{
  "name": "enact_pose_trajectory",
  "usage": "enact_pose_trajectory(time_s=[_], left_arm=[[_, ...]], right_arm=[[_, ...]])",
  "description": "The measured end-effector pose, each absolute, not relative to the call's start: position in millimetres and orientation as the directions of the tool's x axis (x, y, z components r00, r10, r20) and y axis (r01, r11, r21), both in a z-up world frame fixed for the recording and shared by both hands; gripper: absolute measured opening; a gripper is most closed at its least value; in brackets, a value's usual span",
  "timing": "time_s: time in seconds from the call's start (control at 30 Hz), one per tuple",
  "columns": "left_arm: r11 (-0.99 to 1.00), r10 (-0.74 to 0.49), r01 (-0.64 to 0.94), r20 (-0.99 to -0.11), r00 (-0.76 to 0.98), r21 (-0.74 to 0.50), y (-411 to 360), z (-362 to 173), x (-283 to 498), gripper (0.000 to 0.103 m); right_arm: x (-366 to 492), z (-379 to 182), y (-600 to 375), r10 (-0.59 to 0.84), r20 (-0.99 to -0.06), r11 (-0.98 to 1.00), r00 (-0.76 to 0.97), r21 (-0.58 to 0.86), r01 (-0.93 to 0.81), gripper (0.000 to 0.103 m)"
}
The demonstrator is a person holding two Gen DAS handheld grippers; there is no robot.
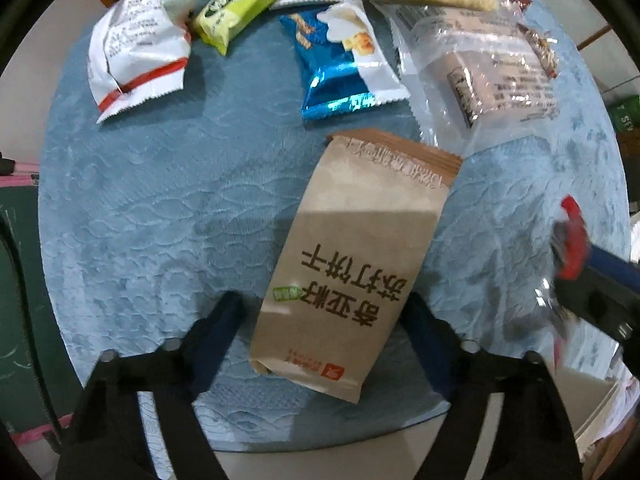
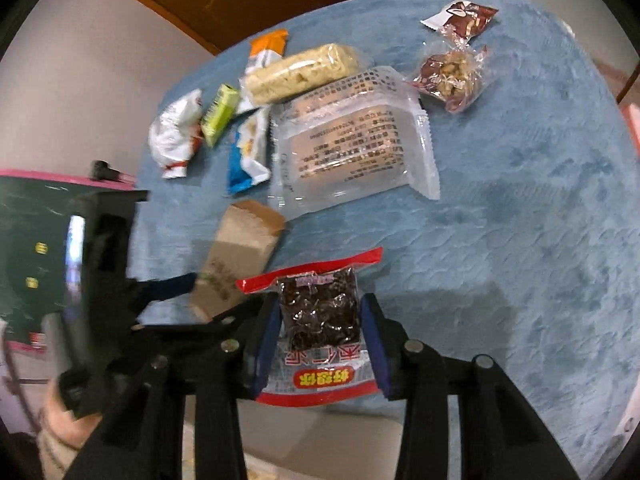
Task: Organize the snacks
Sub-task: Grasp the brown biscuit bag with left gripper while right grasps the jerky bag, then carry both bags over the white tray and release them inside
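Note:
A brown paper biscuit packet (image 1: 352, 264) lies between the fingers of my left gripper (image 1: 324, 320), near the front edge of the round blue table (image 1: 140, 200). The fingers stand wide of the packet on the left and close on the right. The packet also shows in the right wrist view (image 2: 236, 264). My right gripper (image 2: 320, 344) holds a red-edged clear packet of dark dried fruit (image 2: 320, 312) between its blue pads, above the table's front edge. That packet appears blurred at the right in the left wrist view (image 1: 570, 240).
Further back lie a white-and-red packet (image 1: 136, 40), a green packet (image 1: 240, 4), a blue-and-white packet (image 1: 340, 64), a large clear packet (image 2: 352, 140), a rice bar (image 2: 300, 72) and two nut sweets (image 2: 452, 76). A dark board (image 2: 36, 248) stands left of the table.

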State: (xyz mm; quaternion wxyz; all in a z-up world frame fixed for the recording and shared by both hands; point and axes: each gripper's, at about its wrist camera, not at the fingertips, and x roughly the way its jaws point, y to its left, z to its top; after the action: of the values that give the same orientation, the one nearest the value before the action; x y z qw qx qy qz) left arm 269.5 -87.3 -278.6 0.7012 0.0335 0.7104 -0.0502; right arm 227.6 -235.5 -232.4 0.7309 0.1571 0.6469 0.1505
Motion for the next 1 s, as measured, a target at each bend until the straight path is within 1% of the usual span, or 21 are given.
enact_pose_trajectory(time_s=[0.03, 0.07, 0.23, 0.33, 0.47, 0.7, 0.77, 0.9, 1.0], left_arm=[[0.993, -0.025, 0.115, -1.0, -0.004, -0.025, -89, -276, 270, 0.063], [0.994, -0.021, 0.108, -1.0, 0.008, -0.02, -94, -274, 269, 0.063], [0.997, -0.065, 0.055, -0.996, 0.056, -0.062, -85, -267, 266, 0.06], [0.996, -0.092, 0.027, -0.989, 0.117, -0.09, -78, -244, 260, 0.06], [0.996, -0.087, 0.055, -0.962, 0.258, -0.076, -77, -185, 241, 0.059], [0.989, -0.129, 0.124, -0.861, 0.491, -0.078, -54, -67, 178, 0.059], [0.988, -0.138, 0.13, -0.836, 0.531, -0.08, -47, -44, 155, 0.059], [0.986, -0.159, 0.14, -0.81, 0.564, -0.096, -34, -28, 105, 0.059], [0.984, -0.173, 0.134, -0.816, 0.552, -0.118, -36, -38, 73, 0.059]], right_arm=[[226, -229, -240, 0.463, -0.879, 0.885, 0.116, 0.465, -0.011, 0.04], [224, -226, -244, 0.495, -0.861, 0.868, 0.116, 0.497, -0.008, 0.04], [219, -202, -251, 0.556, -0.817, 0.827, 0.151, 0.562, 0.0, 0.04], [208, -180, -256, 0.541, -0.82, 0.838, 0.188, 0.545, -0.035, 0.04], [189, -144, -261, 0.532, -0.815, 0.846, 0.231, 0.524, -0.101, 0.04], [132, -75, -251, 0.502, -0.795, 0.864, 0.339, 0.445, -0.236, 0.041], [117, -62, -248, 0.498, -0.788, 0.866, 0.362, 0.426, -0.263, 0.041], [82, -47, -240, 0.478, -0.783, 0.874, 0.398, 0.38, -0.303, 0.041], [61, -53, -237, 0.46, -0.795, 0.882, 0.396, 0.355, -0.311, 0.041]])
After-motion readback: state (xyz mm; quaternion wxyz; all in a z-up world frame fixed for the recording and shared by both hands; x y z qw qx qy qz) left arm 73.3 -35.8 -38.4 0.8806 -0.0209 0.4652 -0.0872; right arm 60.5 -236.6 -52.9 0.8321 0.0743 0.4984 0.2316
